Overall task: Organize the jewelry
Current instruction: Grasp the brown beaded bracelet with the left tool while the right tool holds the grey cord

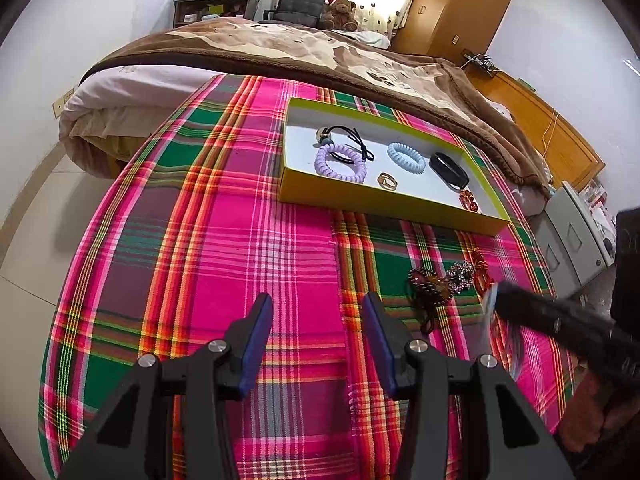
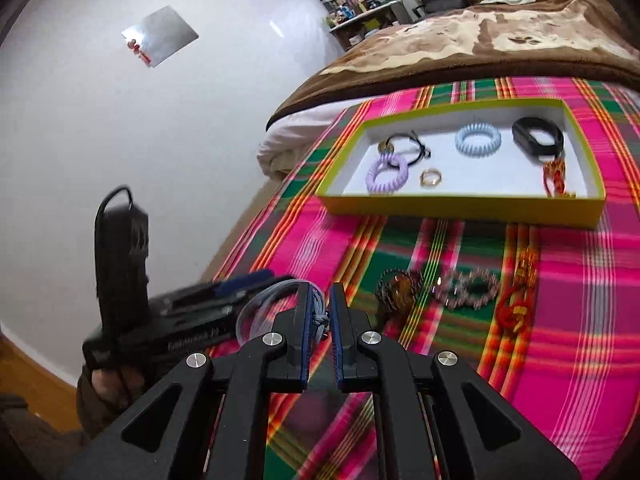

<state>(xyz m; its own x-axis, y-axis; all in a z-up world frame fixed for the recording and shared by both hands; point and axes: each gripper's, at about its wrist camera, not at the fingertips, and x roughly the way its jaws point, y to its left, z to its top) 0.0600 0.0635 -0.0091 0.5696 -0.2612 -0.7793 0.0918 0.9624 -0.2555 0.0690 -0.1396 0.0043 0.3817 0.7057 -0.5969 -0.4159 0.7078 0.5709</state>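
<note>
Looking along my left gripper [image 1: 316, 344], I see its jaws apart over bare plaid cloth [image 1: 224, 240], the yellow tray [image 1: 384, 204] ahead. From the right wrist, my right gripper [image 2: 320, 316] is clamped on a grey-blue corded bracelet [image 2: 264, 300]. Carrying step, I judge; next, reach over the tray and release.

Black angular tongs [image 2: 319, 312] with blue ribbed pads [image 1: 256, 344], round silver screws at the finger joints
</note>
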